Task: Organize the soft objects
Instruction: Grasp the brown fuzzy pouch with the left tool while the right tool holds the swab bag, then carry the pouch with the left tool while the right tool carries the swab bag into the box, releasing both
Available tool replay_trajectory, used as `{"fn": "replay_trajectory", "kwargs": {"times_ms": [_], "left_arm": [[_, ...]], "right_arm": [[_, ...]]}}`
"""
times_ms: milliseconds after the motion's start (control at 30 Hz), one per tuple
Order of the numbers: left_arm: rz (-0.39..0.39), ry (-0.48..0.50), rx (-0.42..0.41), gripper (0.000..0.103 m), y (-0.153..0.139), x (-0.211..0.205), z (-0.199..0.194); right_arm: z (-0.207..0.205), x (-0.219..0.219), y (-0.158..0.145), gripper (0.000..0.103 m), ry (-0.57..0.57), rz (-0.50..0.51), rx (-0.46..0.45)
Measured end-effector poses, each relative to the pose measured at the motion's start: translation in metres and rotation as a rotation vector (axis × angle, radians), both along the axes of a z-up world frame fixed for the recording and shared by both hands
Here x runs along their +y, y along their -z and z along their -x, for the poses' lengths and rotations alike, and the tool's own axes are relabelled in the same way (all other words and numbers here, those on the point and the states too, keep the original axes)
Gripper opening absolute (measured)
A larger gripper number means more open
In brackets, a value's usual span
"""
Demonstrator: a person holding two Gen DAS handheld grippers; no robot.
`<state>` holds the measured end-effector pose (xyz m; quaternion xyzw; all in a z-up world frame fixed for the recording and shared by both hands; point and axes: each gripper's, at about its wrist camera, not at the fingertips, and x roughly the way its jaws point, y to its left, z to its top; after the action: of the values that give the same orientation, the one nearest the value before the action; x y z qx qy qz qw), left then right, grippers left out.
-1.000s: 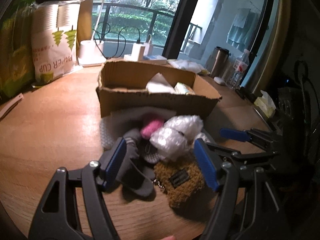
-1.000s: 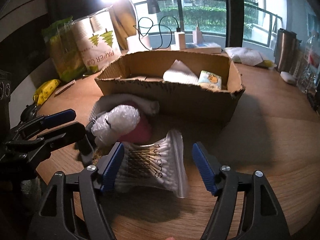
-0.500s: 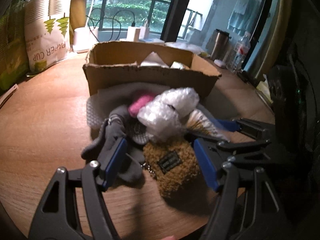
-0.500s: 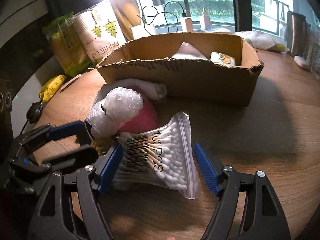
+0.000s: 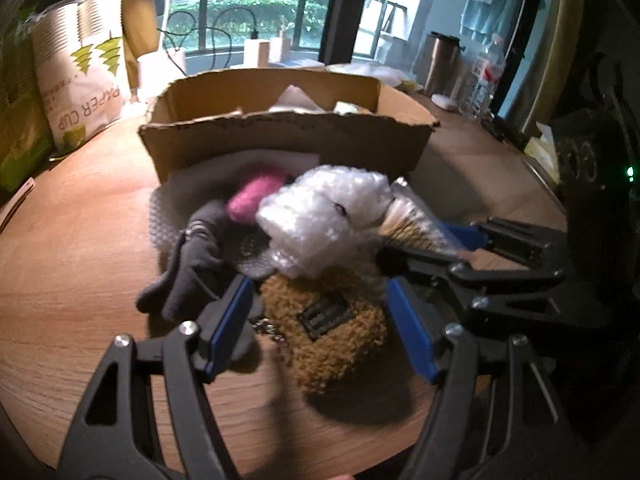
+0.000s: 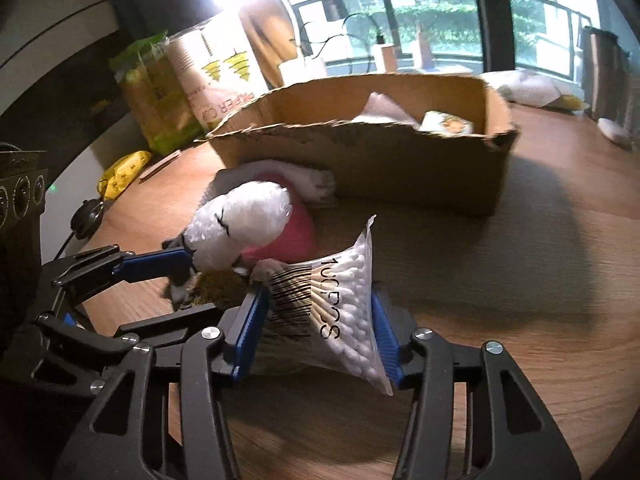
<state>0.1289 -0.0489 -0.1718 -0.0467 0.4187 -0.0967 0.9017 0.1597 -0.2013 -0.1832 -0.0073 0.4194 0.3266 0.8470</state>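
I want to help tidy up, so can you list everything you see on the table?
cardboard box: one, brown, back of the wooden table
cotton swab bag: one, clear with white swabs, between the right jaws
bubble wrap: one wad, clear white, atop the pile
pink soft thing: one, under the bubble wrap
grey glove: one, pile's left
fuzzy pouch: one, mustard brown, between the left jaws
paper cup pack: one, white with green trees, far left
left gripper: black with blue pads, open
right gripper: same colours, closing on the swab bag
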Motion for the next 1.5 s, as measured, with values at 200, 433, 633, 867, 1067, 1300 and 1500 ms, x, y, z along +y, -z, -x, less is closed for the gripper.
{"fn": "replay_trajectory", "kwargs": {"times_ms": [200,433,633,867,1067,1300,1500], "left_arm": [[-0.026,0.005,0.051,0.072,0.012,-0.012,-0.006],[-0.068,0.023,0.062,0.071,0.015,-0.023,-0.006],[-0.085,0.036,0.063,0.049,0.016,-0.026,-0.003],[-0.082,0.044,0.001,0.044,0.001,-0.024,0.006],[-0.055,0.051,-0.068,0.044,-0.021,-0.018,0.013],[-0.019,0.047,-0.126,0.044,-0.043,-0.004,0.018],[0.008,0.026,-0.166,0.044,-0.059,0.013,0.016]], "right_arm": [[-0.001,-0.027,0.000,0.052,0.062,-0.006,-0.017],[0.002,-0.051,-0.006,0.051,0.111,-0.010,-0.044],[0.003,-0.064,-0.013,0.051,0.145,-0.015,-0.064],[0.007,-0.063,-0.024,0.050,0.149,-0.016,-0.092],[0.010,-0.056,-0.036,0.050,0.141,-0.008,-0.118],[0.011,-0.047,-0.049,0.050,0.132,0.004,-0.144],[0.011,-0.036,-0.059,0.050,0.120,0.011,-0.160]]}}
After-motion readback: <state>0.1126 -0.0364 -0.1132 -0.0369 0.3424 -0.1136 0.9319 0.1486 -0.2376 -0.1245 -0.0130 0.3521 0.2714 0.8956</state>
